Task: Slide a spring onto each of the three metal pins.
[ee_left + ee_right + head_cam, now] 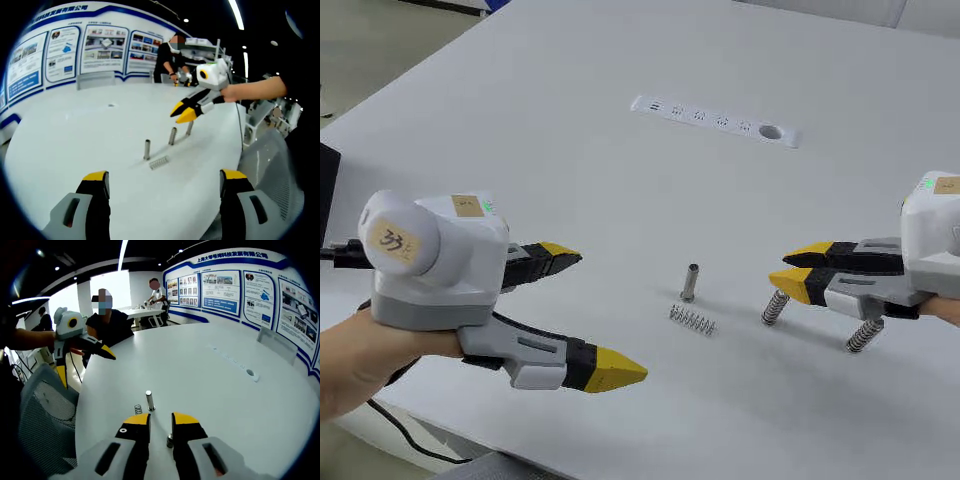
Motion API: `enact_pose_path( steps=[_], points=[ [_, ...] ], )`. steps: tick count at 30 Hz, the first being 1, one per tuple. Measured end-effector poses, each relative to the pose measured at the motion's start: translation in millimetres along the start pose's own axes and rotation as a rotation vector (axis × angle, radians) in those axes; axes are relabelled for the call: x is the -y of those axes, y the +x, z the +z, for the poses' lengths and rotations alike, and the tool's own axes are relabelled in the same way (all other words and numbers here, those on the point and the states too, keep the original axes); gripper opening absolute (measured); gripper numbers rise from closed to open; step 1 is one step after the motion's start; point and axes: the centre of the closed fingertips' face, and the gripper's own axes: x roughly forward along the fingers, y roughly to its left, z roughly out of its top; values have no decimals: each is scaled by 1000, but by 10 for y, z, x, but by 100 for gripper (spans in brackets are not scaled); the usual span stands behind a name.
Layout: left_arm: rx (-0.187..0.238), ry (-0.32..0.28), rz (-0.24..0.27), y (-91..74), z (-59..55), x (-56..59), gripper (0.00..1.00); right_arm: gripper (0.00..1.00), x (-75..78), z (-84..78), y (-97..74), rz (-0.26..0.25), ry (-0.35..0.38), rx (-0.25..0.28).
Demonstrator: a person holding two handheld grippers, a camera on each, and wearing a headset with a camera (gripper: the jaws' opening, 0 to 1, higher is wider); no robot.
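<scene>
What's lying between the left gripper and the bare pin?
A loose spring, lying flat just before the bare pin; the left gripper view shows it ahead of the left gripper.

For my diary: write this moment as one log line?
pins with springs: two; bare pin: one; loose spring: on table; left gripper: open; right gripper: open

office: wall posters (pixel 222 286), big white table (pixel 570 180)

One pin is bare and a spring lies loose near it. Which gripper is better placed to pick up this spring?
Probably left. The left gripper is wide open, and the loose spring lies straight ahead of its jaws. The right gripper, jaws narrowly apart, hovers by the two sprung pins.
</scene>
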Motion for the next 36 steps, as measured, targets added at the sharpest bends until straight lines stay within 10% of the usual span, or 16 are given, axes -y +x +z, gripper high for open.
enact_pose_path(
  steps=[8,16,36],
  points=[
    [-5,-8,7,-59,-34,-40,92,20,-417,-174,382,105,-39,-70],
    [-49,-15,10,-114,-224,-83,91,20,-433,-433,633,90,-86,-162],
    [-39,-43,25,-161,-277,-176,91,14,-341,-672,826,71,-75,-244]
  ],
)
